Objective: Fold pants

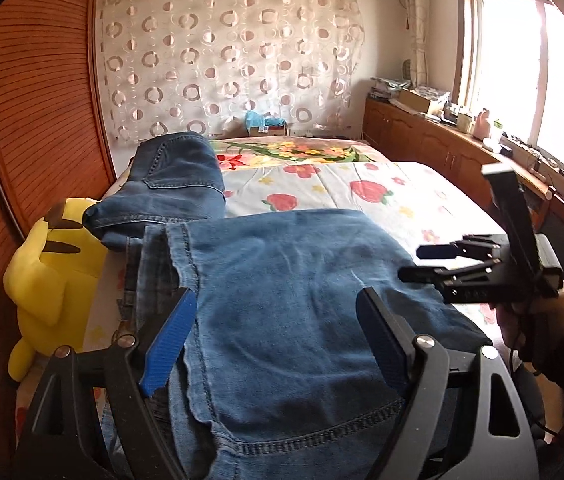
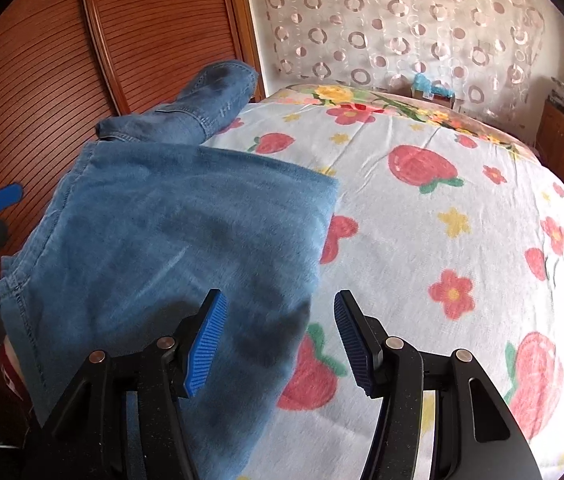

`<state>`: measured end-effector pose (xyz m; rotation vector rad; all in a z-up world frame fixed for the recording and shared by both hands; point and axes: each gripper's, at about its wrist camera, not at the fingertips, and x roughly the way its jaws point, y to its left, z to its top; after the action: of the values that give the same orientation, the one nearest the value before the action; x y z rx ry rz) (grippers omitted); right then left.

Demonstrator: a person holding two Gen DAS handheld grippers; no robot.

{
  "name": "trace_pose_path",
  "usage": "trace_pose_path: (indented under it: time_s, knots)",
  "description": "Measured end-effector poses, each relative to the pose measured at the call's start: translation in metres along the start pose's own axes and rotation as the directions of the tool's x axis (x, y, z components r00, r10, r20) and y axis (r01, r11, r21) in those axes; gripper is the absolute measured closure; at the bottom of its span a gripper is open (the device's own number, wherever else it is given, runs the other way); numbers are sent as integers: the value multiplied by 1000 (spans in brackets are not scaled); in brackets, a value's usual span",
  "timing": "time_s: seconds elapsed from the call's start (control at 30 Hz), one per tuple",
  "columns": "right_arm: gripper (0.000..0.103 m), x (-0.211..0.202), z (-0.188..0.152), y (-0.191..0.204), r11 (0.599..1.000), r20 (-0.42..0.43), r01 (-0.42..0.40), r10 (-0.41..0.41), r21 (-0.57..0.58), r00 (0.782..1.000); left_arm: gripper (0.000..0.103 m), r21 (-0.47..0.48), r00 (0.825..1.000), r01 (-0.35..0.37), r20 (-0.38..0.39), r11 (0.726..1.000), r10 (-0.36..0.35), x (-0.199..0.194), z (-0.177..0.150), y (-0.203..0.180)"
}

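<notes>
2 claws are hovering over the folded jeans (image 1: 282, 280) on the bed (image 2: 442, 208): left claw (image 1: 277, 320) and right claw (image 2: 279, 344) both gaping apart, gripping nothing.

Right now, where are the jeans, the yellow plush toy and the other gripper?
jeans (image 1: 290, 280): left wrist view, middle of the folded denim.
yellow plush toy (image 1: 53, 280): left wrist view, its body.
right gripper (image 1: 422, 262): left wrist view, between its fingertips.

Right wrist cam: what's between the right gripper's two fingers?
The right edge of the folded jeans and, beside it, strawberry-print bedsheet. The right gripper is open above them, pads off the cloth.
</notes>
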<state>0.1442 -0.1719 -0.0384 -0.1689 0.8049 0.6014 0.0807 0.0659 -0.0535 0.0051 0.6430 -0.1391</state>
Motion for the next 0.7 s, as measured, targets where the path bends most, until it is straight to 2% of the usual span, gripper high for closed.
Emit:
trace_pose_path:
  time_s: [0.37,0.7]
  knots:
    - [45,21,12,-1,1000,-40,-14,16,28,999,21,6,1000,-15,-15,1000,15,3,-5,-5]
    - [45,-26,-27,15,997,-35,-58,60,57,998,21,-28,999,-7,-48,1000,6,0,-24,-8]
